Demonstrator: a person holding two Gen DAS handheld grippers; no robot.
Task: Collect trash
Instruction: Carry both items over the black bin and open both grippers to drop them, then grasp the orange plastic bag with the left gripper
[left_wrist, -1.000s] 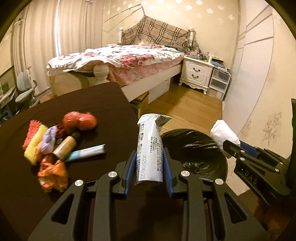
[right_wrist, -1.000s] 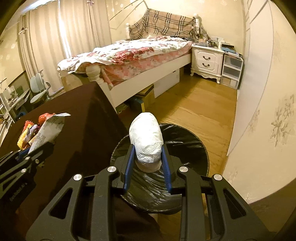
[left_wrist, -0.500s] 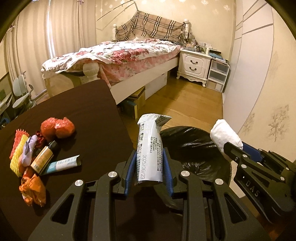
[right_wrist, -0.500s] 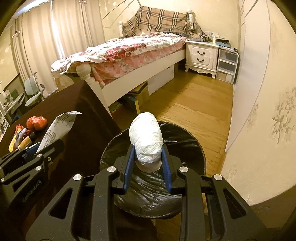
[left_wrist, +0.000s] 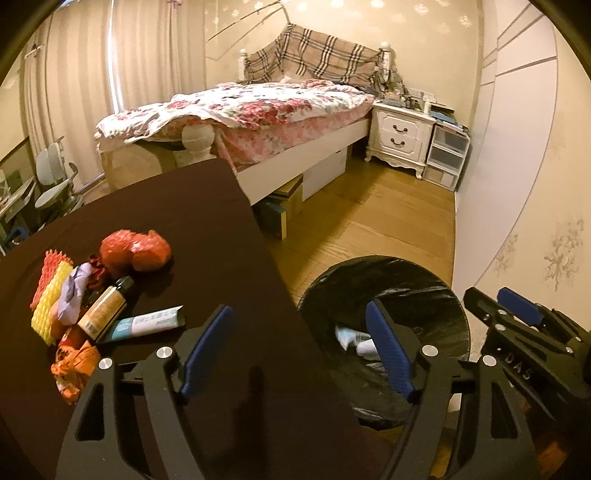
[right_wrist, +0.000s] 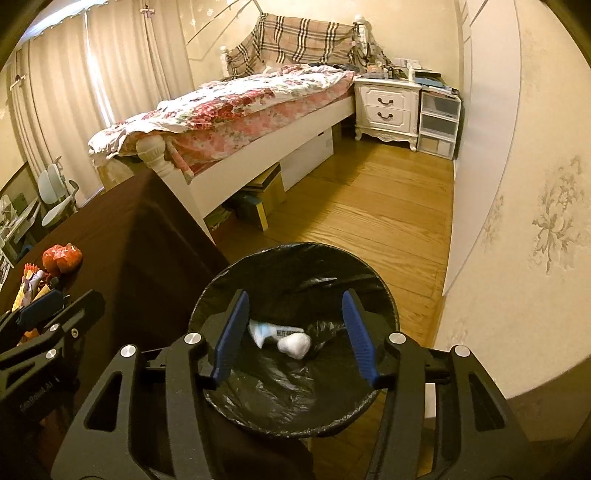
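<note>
A bin lined with a black bag (left_wrist: 388, 269) (right_wrist: 295, 251) stands on the floor beside the dark table (left_wrist: 184, 214). Inside it lie a white paper wad (right_wrist: 294, 345) and a white wrapper (right_wrist: 264, 329). My left gripper (left_wrist: 299, 332) is open and empty, over the table's edge and the bin's rim. My right gripper (right_wrist: 293, 321) is open and empty above the bin; it also shows in the left wrist view (left_wrist: 517, 314). Trash remains on the table: a red crumpled bag (left_wrist: 135, 251), a small bottle (left_wrist: 105, 308), a tube (left_wrist: 147, 323), foam netting (left_wrist: 50, 284), an orange wrapper (left_wrist: 74, 365).
A bed (left_wrist: 258, 122) with a floral cover stands behind the table. A white nightstand (left_wrist: 400, 136) and plastic drawers (left_wrist: 445, 155) stand at the far wall. Boxes (left_wrist: 280, 210) sit under the bed. The wall (right_wrist: 517, 221) is close on the right of the bin.
Both grippers have opened. The wrapper left my left gripper and the paper wad left my right gripper; both now lie in the bin.
</note>
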